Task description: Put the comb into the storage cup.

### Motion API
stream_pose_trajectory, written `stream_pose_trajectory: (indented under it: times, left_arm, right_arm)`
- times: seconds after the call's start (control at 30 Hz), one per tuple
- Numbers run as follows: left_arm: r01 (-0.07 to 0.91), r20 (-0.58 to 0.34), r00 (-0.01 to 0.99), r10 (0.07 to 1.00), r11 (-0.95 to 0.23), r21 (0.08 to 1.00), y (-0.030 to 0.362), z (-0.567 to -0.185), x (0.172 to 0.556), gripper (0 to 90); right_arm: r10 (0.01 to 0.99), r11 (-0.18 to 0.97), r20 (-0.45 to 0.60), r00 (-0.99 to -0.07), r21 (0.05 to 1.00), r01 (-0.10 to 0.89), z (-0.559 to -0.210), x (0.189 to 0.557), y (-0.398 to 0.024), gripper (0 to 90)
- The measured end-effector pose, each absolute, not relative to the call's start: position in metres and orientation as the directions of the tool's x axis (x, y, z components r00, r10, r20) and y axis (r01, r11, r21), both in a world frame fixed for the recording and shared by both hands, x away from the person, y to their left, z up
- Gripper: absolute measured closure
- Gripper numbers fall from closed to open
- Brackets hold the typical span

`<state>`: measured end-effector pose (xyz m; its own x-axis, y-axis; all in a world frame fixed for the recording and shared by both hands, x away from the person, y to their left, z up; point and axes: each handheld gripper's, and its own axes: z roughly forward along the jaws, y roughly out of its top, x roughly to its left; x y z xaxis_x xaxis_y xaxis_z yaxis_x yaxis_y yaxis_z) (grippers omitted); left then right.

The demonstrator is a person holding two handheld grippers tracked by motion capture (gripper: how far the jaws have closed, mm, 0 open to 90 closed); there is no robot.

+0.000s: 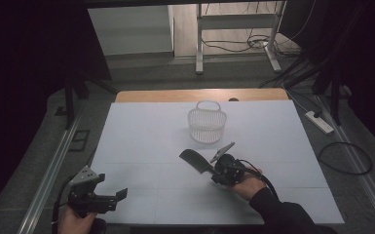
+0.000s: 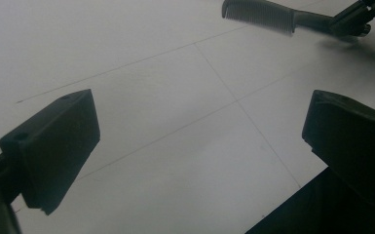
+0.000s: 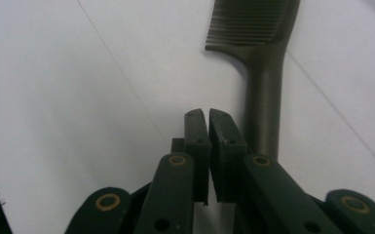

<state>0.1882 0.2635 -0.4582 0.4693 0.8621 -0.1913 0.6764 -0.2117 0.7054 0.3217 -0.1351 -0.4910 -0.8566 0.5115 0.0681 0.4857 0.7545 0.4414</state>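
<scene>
A dark comb (image 1: 195,160) lies on the white table sheet (image 1: 141,146), teeth end toward the far left and handle toward my right gripper (image 1: 214,170). In the right gripper view the two jaws of that gripper (image 3: 208,115) stand shut together with nothing between them. The comb's handle (image 3: 264,97) runs along the outside of the right jaw and passes under it. The left gripper view shows the comb (image 2: 260,14) far off at the top. My left gripper (image 1: 111,186) rests near the front left corner, and its jaws (image 2: 199,109) stand wide open over bare sheet.
An empty white mesh basket (image 1: 207,125) with a handle stands just beyond the comb, near the middle of the sheet. The table's front edge (image 2: 292,214) is close under my left gripper. A power strip (image 1: 319,122) and cables lie on the floor to the right.
</scene>
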Motion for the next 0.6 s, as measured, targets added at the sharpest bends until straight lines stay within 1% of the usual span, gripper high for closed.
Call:
stream_pose_trajectory:
  times: [0.13,0.2,0.23,0.3,0.33,0.37,0.4,0.53,0.6]
  left_arm:
    - [0.677,-0.191,0.469,0.862,-0.212,0.705,0.263,-0.458,0.188,1.0]
    - [0.677,-0.192,0.469,0.862,-0.211,0.705,0.263,-0.458,0.188,1.0]
    - [0.677,-0.191,0.469,0.862,-0.212,0.705,0.263,-0.458,0.188,1.0]
    - [0.677,-0.19,0.469,0.862,-0.213,0.705,0.263,-0.458,0.188,1.0]
    - [0.677,-0.19,0.469,0.862,-0.213,0.705,0.263,-0.458,0.188,1.0]
    - [0.677,-0.19,0.468,0.863,-0.212,0.705,0.263,-0.458,0.188,1.0]
    - [0.677,-0.191,0.468,0.863,-0.212,0.704,0.263,-0.458,0.188,1.0]
    - [0.678,-0.191,0.469,0.863,-0.212,0.704,0.263,-0.458,0.188,1.0]
    - [0.678,-0.191,0.468,0.863,-0.212,0.704,0.263,-0.458,0.188,1.0]
  right_arm:
    - [0.516,0.747,0.065,-0.854,0.454,0.486,-0.486,0.321,-0.136,81.8]
    - [0.518,0.747,0.052,-0.854,0.459,0.481,-0.484,0.32,-0.136,77.6]
    - [0.517,0.749,0.039,-0.855,0.463,0.474,-0.482,0.319,-0.136,74.0]
    - [0.519,0.749,0.036,-0.854,0.463,0.474,-0.482,0.319,-0.135,72.2]
    - [0.522,0.749,0.028,-0.852,0.463,0.474,-0.48,0.319,-0.135,67.5]
    - [0.524,0.748,0.023,-0.852,0.465,0.473,-0.48,0.319,-0.135,65.0]
    - [0.524,0.748,0.023,-0.852,0.465,0.473,-0.48,0.319,-0.135,65.0]
    - [0.532,0.744,0.004,-0.847,0.475,0.47,-0.478,0.32,-0.137,54.5]
    - [0.54,0.739,-0.001,-0.842,0.479,0.474,-0.478,0.321,-0.138,47.6]
